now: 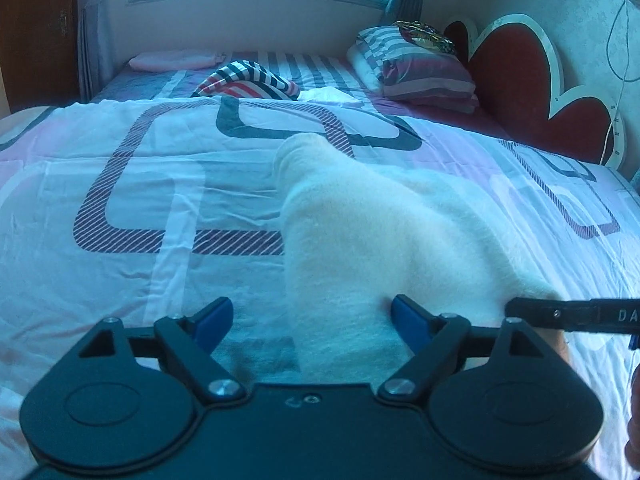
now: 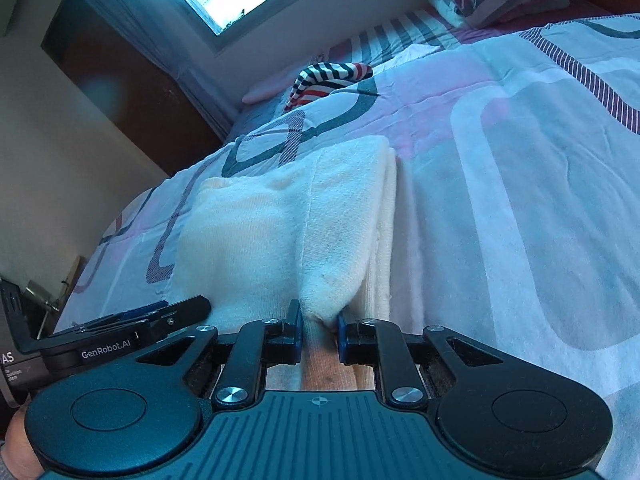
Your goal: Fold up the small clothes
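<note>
A cream-white fleecy garment (image 1: 380, 220) lies folded lengthwise on the patterned bedspread (image 1: 120, 180). My left gripper (image 1: 312, 312) stands open over its near end, with the cloth under and between the blue pads and no squeeze on it. In the right wrist view the same garment (image 2: 260, 232) shows stacked layers along its right edge. My right gripper (image 2: 319, 318) is shut on a bunched near corner of it. The right gripper's black finger (image 1: 560, 312) reaches in at the left view's right edge. The left gripper (image 2: 140, 320) sits close at the right view's left.
A striped red, white and dark garment (image 1: 248, 80) lies crumpled farther up the bed. A folded pink cloth (image 1: 176, 60) rests near the window wall. Striped pillows (image 1: 420, 64) lean by the heart-shaped headboard (image 1: 520, 72). A wooden door (image 2: 140, 100) stands beyond the bed's left side.
</note>
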